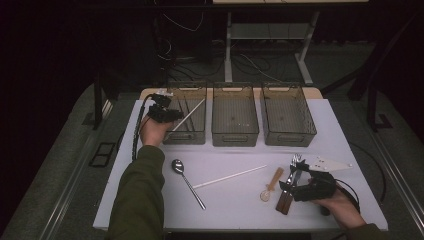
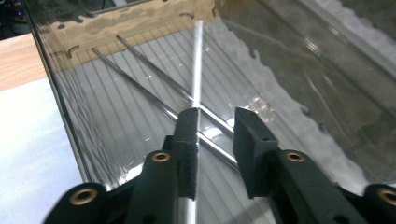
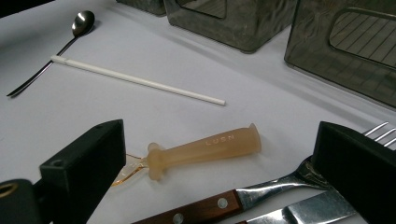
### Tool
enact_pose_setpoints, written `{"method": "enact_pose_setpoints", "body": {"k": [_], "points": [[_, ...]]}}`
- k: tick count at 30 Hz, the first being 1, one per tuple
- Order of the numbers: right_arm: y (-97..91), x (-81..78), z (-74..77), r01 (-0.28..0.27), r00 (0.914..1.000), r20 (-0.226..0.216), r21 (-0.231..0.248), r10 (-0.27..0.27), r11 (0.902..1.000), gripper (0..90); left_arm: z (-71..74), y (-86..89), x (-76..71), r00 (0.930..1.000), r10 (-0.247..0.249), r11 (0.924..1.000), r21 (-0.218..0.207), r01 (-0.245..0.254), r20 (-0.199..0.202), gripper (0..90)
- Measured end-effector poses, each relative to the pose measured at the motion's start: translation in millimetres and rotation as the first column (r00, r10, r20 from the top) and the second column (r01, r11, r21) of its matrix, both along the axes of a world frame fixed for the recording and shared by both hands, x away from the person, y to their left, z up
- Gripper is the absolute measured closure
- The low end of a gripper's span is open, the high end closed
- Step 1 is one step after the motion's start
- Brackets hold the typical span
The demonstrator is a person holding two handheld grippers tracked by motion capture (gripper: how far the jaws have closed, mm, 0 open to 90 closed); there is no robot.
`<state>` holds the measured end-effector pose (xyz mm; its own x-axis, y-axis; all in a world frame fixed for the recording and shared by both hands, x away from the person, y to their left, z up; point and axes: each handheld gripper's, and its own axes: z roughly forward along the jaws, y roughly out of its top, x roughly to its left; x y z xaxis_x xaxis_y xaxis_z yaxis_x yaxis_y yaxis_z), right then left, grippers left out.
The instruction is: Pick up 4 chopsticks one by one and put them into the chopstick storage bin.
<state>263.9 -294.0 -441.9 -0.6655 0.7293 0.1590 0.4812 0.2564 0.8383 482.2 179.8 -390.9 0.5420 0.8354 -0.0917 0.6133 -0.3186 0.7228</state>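
A white table (image 1: pixel 235 200) fills the lower middle of the high view, dark floor around it and cables and a desk frame across the top. Three clear ribbed plastic bins stand in a row at the table's far edge: left bin (image 1: pixel 186 131), middle bin (image 1: pixel 235 135), right bin (image 1: pixel 289 136).

At centre left, the left gripper (image 1: pixel 170 115) hangs over the left bin. In its own view the jaws stand apart, released; a thin white chopstick (image 2: pixel 197 65) runs by the left jaw's inner face, crossing two metal chopsticks (image 2: pixel 154 100) on the bin floor. Whether the jaw touches it I cannot tell.

Lower centre lie a steel spoon (image 1: pixel 178 167), a second white stick (image 1: pixel 230 176) and an amber translucent spoon (image 1: pixel 271 184).

At lower right, the right gripper (image 1: pixel 300 180) hovers wide open over a wooden-handled fork (image 3: pixel 261 191) and knife (image 3: pixel 308 210), grasping nothing.
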Motion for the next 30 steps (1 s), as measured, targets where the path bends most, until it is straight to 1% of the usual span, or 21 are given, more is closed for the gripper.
{"method": "enact_pose_setpoints", "body": {"k": [3, 6, 9, 10, 11, 12, 13, 15, 17, 18, 20, 21, 22, 25, 27, 29, 30], "points": [[-0.1, 0.1, 0.1, 0.001, 1.0000, -0.001, 0.000, 0.000, 1.0000, 3.1, 3.3, 0.6, -2.0, 0.9998, -0.012, 0.9999, -0.007, 0.013, 0.016, 64.1], [-0.2, 0.1, 0.1, 0.001, 1.0000, -0.001, 0.001, -0.001, 1.0000, 3.1, 7.6, 0.4, -5.1, 0.9992, -0.026, 0.9992, -0.029, 0.027, 0.029, 57.6], [-0.2, -0.1, 0.3, 0.000, 1.0000, 0.001, 0.002, 0.000, 1.0000, 3.1, 13.2, -1.7, -9.6, 0.9976, -0.060, 0.9969, -0.048, 0.062, 0.035, 50.5], [-0.2, -0.1, 0.3, 0.001, 1.0000, 0.001, 0.002, -0.001, 1.0000, 3.1, 15.1, -2.7, -11.4, 0.9968, -0.072, 0.9963, -0.043, 0.074, 0.035, 47.7], [-0.2, -0.1, 0.3, 0.001, 1.0000, 0.001, 0.001, -0.001, 1.0000, 3.1, 16.9, -3.1, -13.0, 0.9947, -0.095, 0.9946, -0.038, 0.097, 0.039, 46.3], [0.0, -0.1, 0.2, 0.000, 1.0000, 0.002, 0.002, 0.000, 1.0000, 3.1, 17.9, -4.0, -14.6, 0.9938, -0.103, 0.9935, -0.044, 0.105, 0.041, 45.7], [0.1, -0.1, 0.2, 0.000, 1.0000, 0.001, 0.002, 0.000, 1.0000, 3.1, 19.6, -5.0, -16.7, 0.9915, -0.122, 0.9911, -0.048, 0.125, 0.044, 43.6], [0.6, -0.1, 0.3, 0.000, 1.0000, 0.002, 0.002, 0.000, 1.0000, 3.1, 22.2, -7.3, -20.8, 0.9881, -0.146, 0.9876, -0.053, 0.148, 0.050, 41.1], [1.1, 0.0, 0.3, -0.001, 1.0000, 0.003, 0.000, 0.001, 1.0000, 3.1, 25.7, -8.6, -25.8, 0.9857, -0.158, 0.9856, -0.051, 0.161, 0.058, 38.2], [1.2, 0.1, 0.2, -0.003, 1.0000, 0.005, -0.001, 0.003, 1.0000, 3.1, 27.1, -9.9, -29.0, 0.9856, -0.154, 0.9856, -0.059, 0.159, 0.068, 37.5], [1.2, -0.1, 0.3, -0.002, 1.0000, 0.005, 0.000, 0.002, 1.0000, 3.1, 30.6, -10.8, -34.7, 0.9819, -0.169, 0.9830, -0.057, 0.175, 0.085, 36.8], [1.0, 0.0, 0.3, -0.001, 1.0000, 0.004, -0.001, 0.001, 1.0000, 3.1, 32.1, -11.2, -37.7, 0.9804, -0.175, 0.9815, -0.063, 0.181, 0.091, 36.3], [0.9, 0.2, 0.0, 0.001, 1.0000, 0.003, -0.003, -0.001, 1.0000, 3.1, 32.9, -12.4, -40.9, 0.9794, -0.177, 0.9796, -0.079, 0.185, 0.098, 35.4], [0.7, 0.1, 0.4, 0.003, 1.0000, 0.003, -0.003, -0.003, 1.0000, 3.1, 34.0, -13.2, -49.3, 0.9717, -0.213, 0.9709, -0.090, 0.222, 0.103, 34.0], [0.5, -0.2, 1.1, -0.002, 1.0000, 0.006, -0.002, 0.002, 1.0000, 3.1, 34.7, -14.3, -55.1, 0.9689, -0.228, 0.9675, -0.089, 0.237, 0.096, 33.5], [0.1, -0.7, 1.3, 0.000, 1.0000, 0.004, 0.000, 0.000, 1.0000, 3.1, 34.4, -16.6, -61.3, 0.9650, -0.242, 0.9634, -0.093, 0.251, 0.101, 33.4], [-0.2, -0.6, 1.2, 0.001, 1.0000, 0.004, 0.000, -0.001, 1.0000, 3.1, 34.2, -17.6, -64.0, 0.9632, -0.252, 0.9617, -0.086, 0.260, 0.094, 33.4]]}}
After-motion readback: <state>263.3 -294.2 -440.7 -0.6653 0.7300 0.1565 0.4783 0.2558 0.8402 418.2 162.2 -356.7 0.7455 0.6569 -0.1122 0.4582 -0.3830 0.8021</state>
